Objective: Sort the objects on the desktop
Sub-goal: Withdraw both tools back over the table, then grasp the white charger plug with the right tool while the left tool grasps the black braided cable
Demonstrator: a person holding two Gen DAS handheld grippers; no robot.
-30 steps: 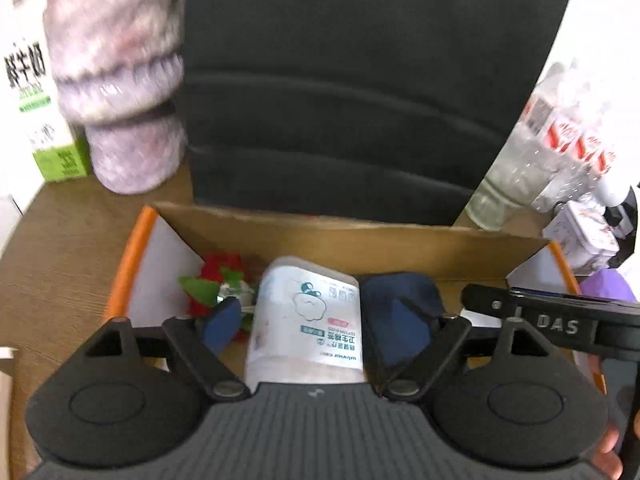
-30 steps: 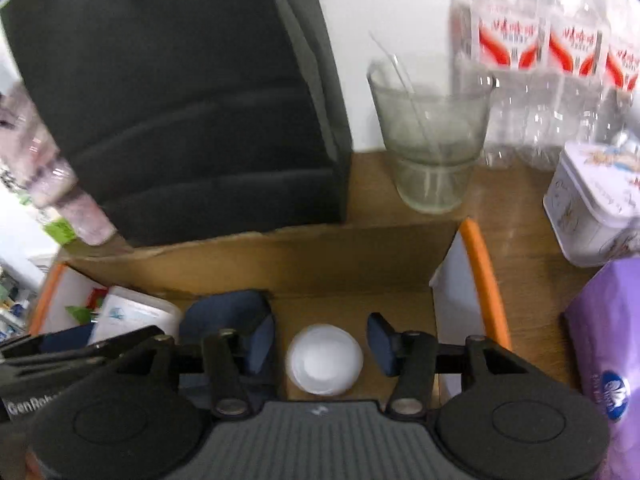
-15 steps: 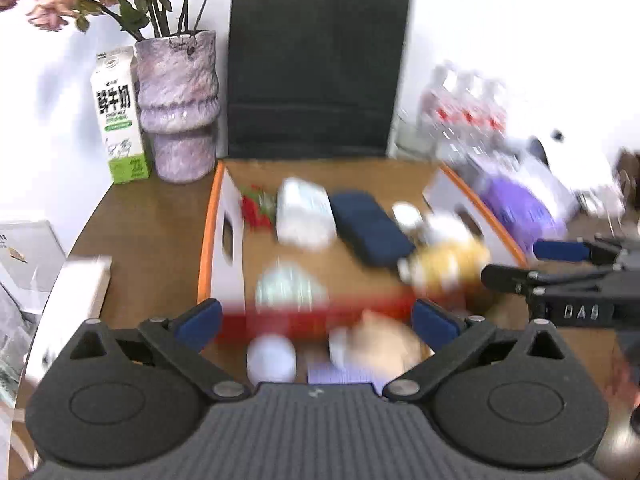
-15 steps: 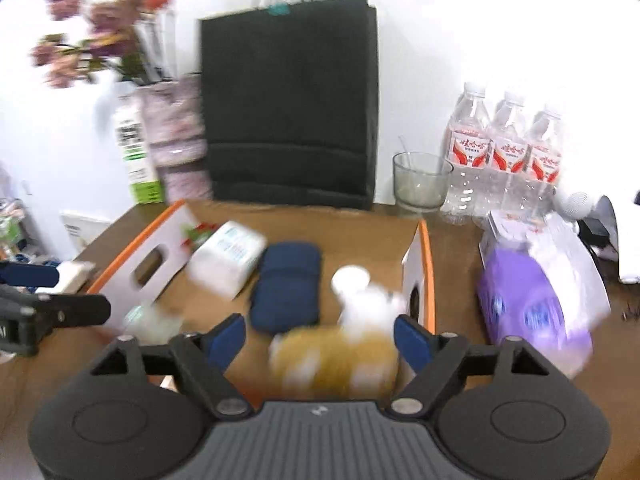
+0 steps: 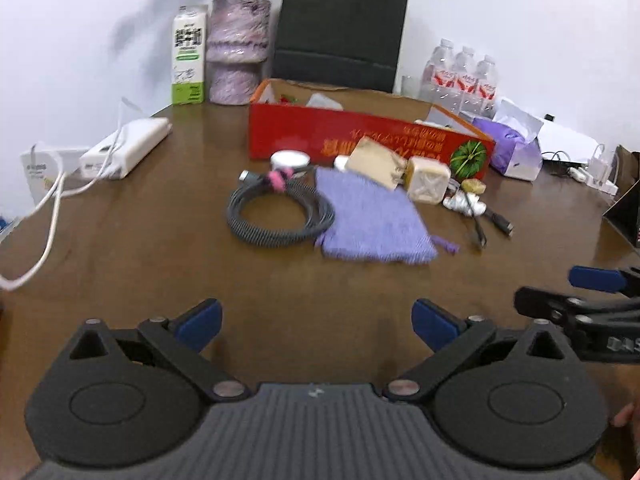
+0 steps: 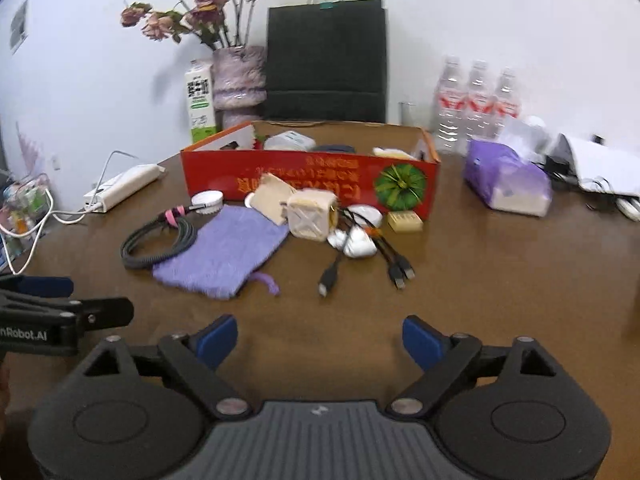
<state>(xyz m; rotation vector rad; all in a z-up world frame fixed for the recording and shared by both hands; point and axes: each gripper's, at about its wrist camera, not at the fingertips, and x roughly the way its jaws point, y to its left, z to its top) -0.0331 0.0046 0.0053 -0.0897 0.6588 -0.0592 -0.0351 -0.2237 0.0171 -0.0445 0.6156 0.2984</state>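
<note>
Hovering low over the brown wooden table [image 5: 120, 248]: left gripper [image 5: 316, 326], jaws spread fully with nothing between them; right gripper [image 6: 320, 340], jaws opening, likewise with nothing between them. Lying just ahead, in front of the red cardboard box [image 6: 308, 178]: one coiled grey braided cable [image 5: 280, 216] with a pink tie, one purple knitted pouch [image 5: 372, 220] touching the coil, one round white lid [image 5: 290, 159], one beige square block [image 6: 312, 214], one tan paper packet [image 5: 376, 167], one small yellow bar [image 6: 405, 221], a tangle of black cables with white plugs [image 6: 360, 246]. Sitting inside the box: a white packet [image 6: 289, 141], a dark blue case, barely showing. Standing behind: one black paper bag [image 6: 326, 60], one purple vase [image 6: 239, 80] of dried flowers, one milk carton [image 5: 189, 60], three water bottles [image 6: 478, 98]. Resting right: purple tissue pack [image 6: 506, 178]. Lying left: white power strip [image 5: 124, 148].
</note>
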